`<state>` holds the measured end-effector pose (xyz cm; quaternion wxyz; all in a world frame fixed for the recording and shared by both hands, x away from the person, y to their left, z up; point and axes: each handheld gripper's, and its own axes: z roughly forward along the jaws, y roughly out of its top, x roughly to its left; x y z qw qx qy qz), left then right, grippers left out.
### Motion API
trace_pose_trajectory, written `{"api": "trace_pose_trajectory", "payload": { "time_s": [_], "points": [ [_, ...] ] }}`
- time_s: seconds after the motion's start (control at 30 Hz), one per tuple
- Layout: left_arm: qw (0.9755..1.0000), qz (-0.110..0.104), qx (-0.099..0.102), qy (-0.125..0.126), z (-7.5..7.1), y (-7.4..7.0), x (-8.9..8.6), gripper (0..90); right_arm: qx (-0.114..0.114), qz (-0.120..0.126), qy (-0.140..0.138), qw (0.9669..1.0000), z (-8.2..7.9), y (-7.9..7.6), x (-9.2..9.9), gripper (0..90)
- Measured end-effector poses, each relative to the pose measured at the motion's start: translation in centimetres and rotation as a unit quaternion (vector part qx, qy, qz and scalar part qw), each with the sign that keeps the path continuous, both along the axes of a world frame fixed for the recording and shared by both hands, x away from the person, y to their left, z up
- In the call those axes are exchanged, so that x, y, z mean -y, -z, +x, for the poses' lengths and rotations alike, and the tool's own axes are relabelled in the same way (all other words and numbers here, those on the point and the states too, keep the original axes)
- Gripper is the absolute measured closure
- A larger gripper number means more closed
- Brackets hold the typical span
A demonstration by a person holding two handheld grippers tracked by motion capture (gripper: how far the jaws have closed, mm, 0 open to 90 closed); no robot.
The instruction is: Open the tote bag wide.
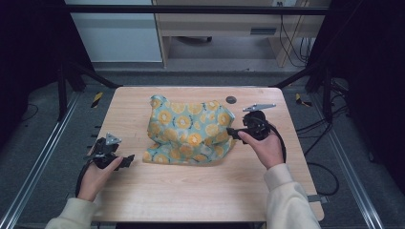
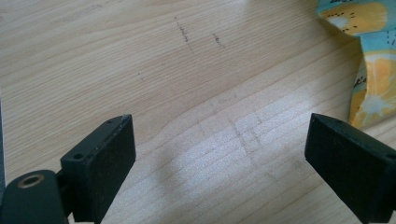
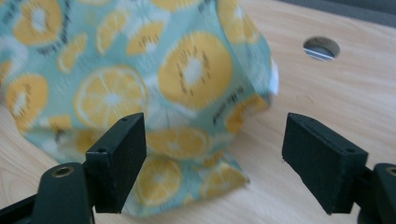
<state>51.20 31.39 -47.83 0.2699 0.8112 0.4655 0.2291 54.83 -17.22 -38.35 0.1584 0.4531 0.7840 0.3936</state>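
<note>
Nearest the high view, the left gripper (image 1: 128,161) rests with jaws spread over bare table (image 1: 200,191), while the right gripper (image 3: 212,158), released too, faces the crumpled lemon-print cloth (image 1: 191,133) mid-table, its long axis running left-right; the right gripper view reveals a lifted edge.

Rumpled lemon-print cloth (image 1: 191,133), mid-table

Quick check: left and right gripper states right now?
Left gripper: open, empty, over bare table.
Right gripper: open, holding nothing, at the lemon-print cloth edge.
</note>
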Motion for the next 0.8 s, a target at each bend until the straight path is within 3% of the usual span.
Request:
{"api": "trace_pose_trajectory", "payload": {
  "time_s": [0.33, 0.8],
  "points": [
    [1.0, -0.001, -0.002, 0.001, 0.0, 0.0, 0.0, 8.9, 0.014, 0.055, 0.001, 0.9984, 3.7, -1.5, -1.7, 20.5],
    [1.0, 0.001, -0.006, 0.006, 0.0, 0.2, 0.3, 9.0, -0.013, 0.068, -0.001, 0.9976, 7.3, -0.8, -3.5, 24.7]
  ]
}}
